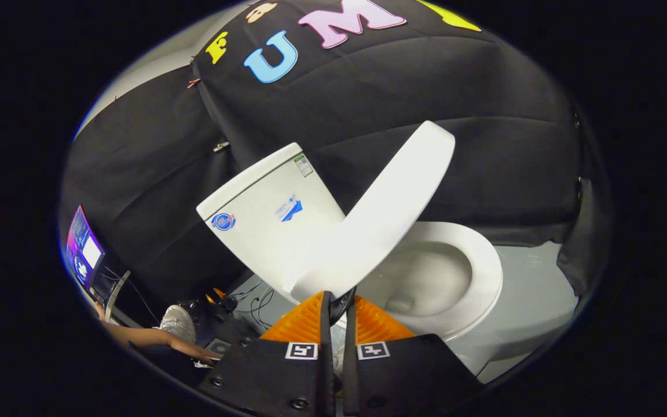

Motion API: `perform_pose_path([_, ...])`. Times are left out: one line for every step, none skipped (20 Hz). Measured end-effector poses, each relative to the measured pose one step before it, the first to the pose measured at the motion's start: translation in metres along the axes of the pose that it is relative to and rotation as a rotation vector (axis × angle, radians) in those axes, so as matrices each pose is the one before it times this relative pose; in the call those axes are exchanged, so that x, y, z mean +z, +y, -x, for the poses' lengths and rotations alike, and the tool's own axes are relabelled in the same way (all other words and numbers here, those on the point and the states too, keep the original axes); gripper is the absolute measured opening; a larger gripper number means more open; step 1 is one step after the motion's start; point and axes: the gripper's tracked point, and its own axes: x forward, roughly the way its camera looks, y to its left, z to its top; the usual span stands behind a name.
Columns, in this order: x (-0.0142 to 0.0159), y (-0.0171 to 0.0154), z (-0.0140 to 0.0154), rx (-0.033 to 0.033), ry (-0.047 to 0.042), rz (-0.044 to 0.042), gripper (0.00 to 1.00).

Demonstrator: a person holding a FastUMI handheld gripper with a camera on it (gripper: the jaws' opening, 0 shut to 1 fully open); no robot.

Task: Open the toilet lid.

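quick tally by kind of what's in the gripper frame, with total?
Toilet parts: 3 (lid raised partway, tank, bowl rim)
Tool: 1, fingers almost closed on the lid's edge
Screens: 1, monitor
People: 1, forearm
Shoes: 1
Total: 7

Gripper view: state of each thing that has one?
toilet lid: raised partway, its edge between the fingers
hand-held gripper: shut on toilet lid
bowl: uncovered, seat down
tank: cover on
screen: lit
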Motion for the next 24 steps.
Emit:
perform_pose_path([0.00427,0.00388,-0.00070,0.00225,-0.00499,0.00890,0.10])
perform_pose_path([0.00389,0.00607,-0.00248,0.00486,-0.00310,0.01241,0.10])
perform_pose_path([0.00444,0.00650,-0.00342,0.00739,-0.00455,0.01550,0.10])
perform_pose_path([0.00510,0.00739,-0.00427,0.00747,-0.00329,0.01682,0.10])
perform_pose_path([0.00482,0.00814,-0.00307,0.00850,-0.00464,0.01731,0.10])
perform_pose_path([0.00688,0.00849,-0.00261,0.01130,-0.00340,0.02030,0.10])
perform_pose_path([0.00562,0.00911,-0.00237,0.01319,-0.00321,0.02552,0.10])
perform_pose_path([0.00642,0.00866,-0.00230,0.01255,-0.00323,0.02590,0.10])
perform_pose_path([0.00718,0.00850,-0.00430,0.01311,-0.00060,0.01971,0.10])
perform_pose_path([0.00632,0.00753,-0.00465,0.01357,-0.00115,0.01483,0.10])
perform_pose_path([0.00599,0.00739,-0.00445,0.01220,0.00014,0.01408,0.10])
perform_pose_path([0.00416,0.00756,-0.00454,0.01298,-0.00109,0.01407,0.10])
perform_pose_path([0.00536,0.00758,-0.00502,0.01170,-0.00327,0.01559,0.10])
perform_pose_path([0.00469,0.00754,-0.00520,0.01108,-0.00186,0.01428,0.10])
perform_pose_path([0.00402,0.00736,-0.00679,0.01060,0.00031,0.01548,0.10])
perform_pose_path([0.00306,0.00717,-0.00670,0.01140,0.00015,0.01400,0.10])
perform_pose_path([0.00314,0.00670,-0.00689,0.01204,0.00120,0.01401,0.10])
perform_pose_path([0.00462,0.00808,-0.00663,0.01207,-0.00012,0.01482,0.11])
perform_pose_path([0.00461,0.00716,-0.00727,0.01170,0.00018,0.01528,0.11])
perform_pose_path([0.00309,0.00657,-0.00726,0.01160,0.00046,0.01718,0.11])
perform_pose_path([0.00237,0.00651,-0.00790,0.01197,-0.00217,0.01978,0.11])
perform_pose_path([0.00236,0.00605,-0.00801,0.01124,-0.00230,0.01644,0.11])
perform_pose_path([0.00363,0.00551,-0.00658,0.00498,-0.00607,0.00616,0.11])
perform_pose_path([0.00184,0.00544,-0.00955,0.00200,-0.00619,0.00119,0.11])
